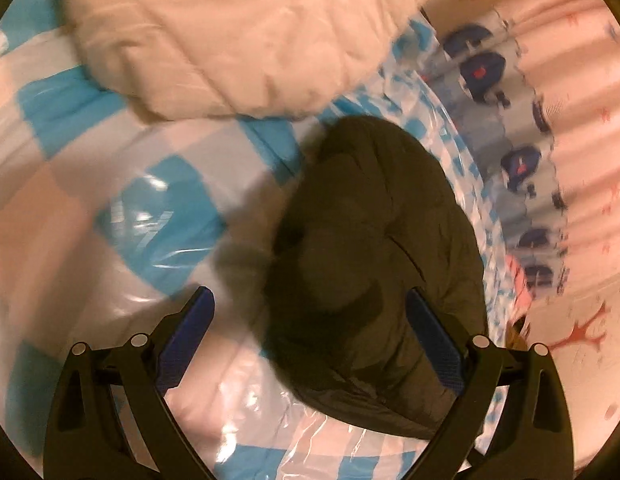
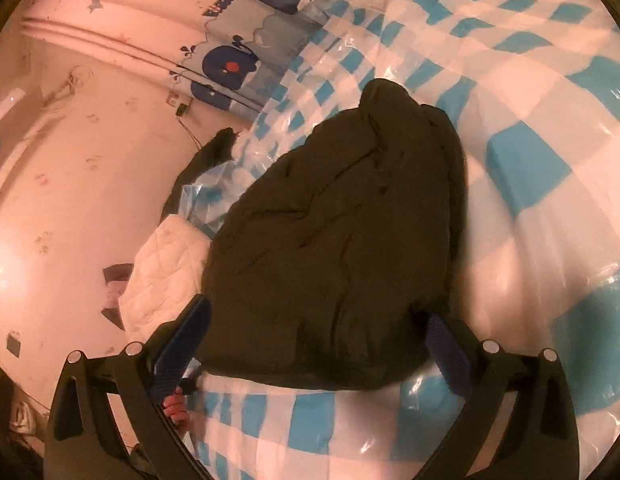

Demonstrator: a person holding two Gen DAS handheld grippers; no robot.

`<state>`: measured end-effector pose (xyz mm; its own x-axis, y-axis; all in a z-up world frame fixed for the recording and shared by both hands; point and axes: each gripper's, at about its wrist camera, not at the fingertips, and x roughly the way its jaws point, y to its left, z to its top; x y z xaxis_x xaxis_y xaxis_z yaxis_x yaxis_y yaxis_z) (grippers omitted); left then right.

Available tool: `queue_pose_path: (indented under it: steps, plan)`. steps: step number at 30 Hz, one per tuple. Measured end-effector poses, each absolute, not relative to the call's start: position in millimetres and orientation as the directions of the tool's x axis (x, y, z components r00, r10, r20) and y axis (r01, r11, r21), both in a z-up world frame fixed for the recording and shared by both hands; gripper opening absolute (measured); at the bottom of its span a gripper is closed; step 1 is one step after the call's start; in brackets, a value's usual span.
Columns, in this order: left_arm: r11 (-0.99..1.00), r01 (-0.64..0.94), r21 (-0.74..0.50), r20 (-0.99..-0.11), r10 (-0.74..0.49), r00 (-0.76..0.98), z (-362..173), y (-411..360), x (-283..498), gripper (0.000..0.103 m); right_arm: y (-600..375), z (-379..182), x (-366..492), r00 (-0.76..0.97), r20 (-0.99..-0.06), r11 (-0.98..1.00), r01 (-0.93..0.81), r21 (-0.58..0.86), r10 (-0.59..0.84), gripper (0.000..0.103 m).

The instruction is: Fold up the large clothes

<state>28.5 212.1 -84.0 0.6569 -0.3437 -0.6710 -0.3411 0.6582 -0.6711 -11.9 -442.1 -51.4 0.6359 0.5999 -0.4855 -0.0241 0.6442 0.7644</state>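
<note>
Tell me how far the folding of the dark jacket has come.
Mostly done: the dark quilted jacket lies as a compact bundle on the blue-and-white checked plastic-covered surface. Both grippers, left and right, are open, holding nothing. The white quilted garment appears left.
</note>
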Motion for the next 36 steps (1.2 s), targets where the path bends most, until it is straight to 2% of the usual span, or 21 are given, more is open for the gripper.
queue_pose_path:
  steps: [2,4,7,8,9,10,12,13,14,17,19,23,25,27,29,32,33,34,35,36]
  plan:
    - [0.714,-0.33,-0.618,-0.706,-0.318,0.633,-82.8,201.0,35.6,0.092,-440.8,-67.4,-5.0,0.607,-0.556,0.674,0.047,0.738,0.567,0.097]
    - [0.752,-0.321,-0.575,-0.719,-0.278,0.637,-80.0,192.8,42.9,0.092,-439.8,-75.1,-1.4,0.596,-0.586,0.69,0.072,0.72,0.549,0.097]
    - [0.752,-0.304,-0.585,-0.707,-0.29,0.645,-81.9,188.7,55.3,0.092,-438.6,-69.8,-0.4,0.616,-0.543,0.675,0.026,0.738,0.57,0.097]
    - [0.742,-0.285,-0.607,-0.686,-0.308,0.659,-80.7,187.2,57.5,0.089,-437.9,-67.7,2.0,0.626,-0.507,0.655,-0.009,0.756,0.593,0.096]
    - [0.743,-0.246,-0.623,-0.656,-0.325,0.682,-75.3,183.5,58.5,0.082,-437.0,-65.5,3.1,0.634,-0.479,0.642,-0.036,0.766,0.607,0.09]
    - [0.758,-0.222,-0.614,-0.647,-0.321,0.692,-69.7,179.8,58.7,0.069,-436.6,-64.6,4.3,0.638,-0.467,0.637,-0.048,0.769,0.612,0.064]
    - [0.78,-0.166,-0.604,-0.622,-0.33,0.71,-61.7,173.7,58.4,0.045,-441.3,-64.6,6.0,0.654,-0.446,0.622,-0.049,0.782,0.611,0.02]
    - [0.783,-0.155,-0.603,-0.625,-0.343,0.701,-61.6,173.1,60.8,0.028,-444.1,-65.4,6.0,0.658,-0.432,0.605,-0.045,0.795,0.617,0.019]
    - [0.78,-0.157,-0.606,-0.631,-0.351,0.692,-64.3,174.1,62.6,0.022,-448.2,-69.3,7.8,0.659,-0.407,0.573,-0.045,0.818,0.632,0.018]
    - [0.737,-0.159,-0.657,-0.61,-0.395,0.686,-69.3,182.0,64.4,0.015,-449.4,-69.2,6.6,0.663,-0.391,0.562,-0.054,0.826,0.639,0.016]
    - [0.699,-0.14,-0.701,-0.565,-0.425,0.707,-61.4,186.0,61.6,0.014,-448.8,-60.4,1.3,0.676,-0.371,0.564,-0.081,0.822,0.637,0.014]
    - [0.64,-0.029,-0.768,-0.441,-0.494,0.749,-25.6,189.3,27.2,0.013,-458.1,-23.6,-30.9,0.719,-0.254,0.528,-0.183,0.83,0.647,0.012]
    - [0.628,0.004,-0.778,-0.413,-0.516,0.75,-15.6,186.5,5.2,0.013,-467.5,-6.7,-60.5,0.728,-0.197,0.498,-0.223,0.838,0.657,0.012]
    - [0.601,0.003,-0.799,-0.407,-0.545,0.733,-14.3,188.5,-27.7,0.013,-477.1,5.0,-90.2,0.729,-0.182,0.497,-0.242,0.833,0.66,0.012]
    - [0.593,-0.009,-0.805,-0.419,-0.558,0.717,-20.5,190.7,-54.2,0.013,-489.6,11.0,-129.4,0.727,-0.196,0.514,-0.244,0.822,0.658,0.012]
    - [0.606,-0.031,-0.795,-0.47,-0.584,0.662,-39.9,184.5,-100.8,0.014,-508.2,1.3,-179.5,0.73,-0.266,0.557,-0.185,0.81,0.63,0.012]
    - [0.638,-0.042,-0.769,-0.515,-0.578,0.634,-49.9,180.2,-115.5,0.016,-515.1,-7.2,-193.1,0.718,-0.296,0.562,-0.157,0.812,0.629,0.012]
    - [0.659,-0.059,-0.75,-0.548,-0.568,0.614,-59.3,178.4,-123.1,0.023,-521.6,-16.5,-203.5,0.704,-0.329,0.565,-0.124,0.816,0.63,0.013]
    - [0.666,-0.091,-0.74,-0.577,-0.56,0.595,-71.6,178.6,-129.1,0.036,-527.9,-27.3,-210.4,0.68,-0.372,0.569,-0.082,0.818,0.632,0.015]
    - [0.663,-0.117,-0.739,-0.588,-0.551,0.592,-78.7,183.5,-134.1,0.041,-533.6,-35.7,-215.5,0.664,-0.423,0.586,-0.028,0.81,0.617,0.023]
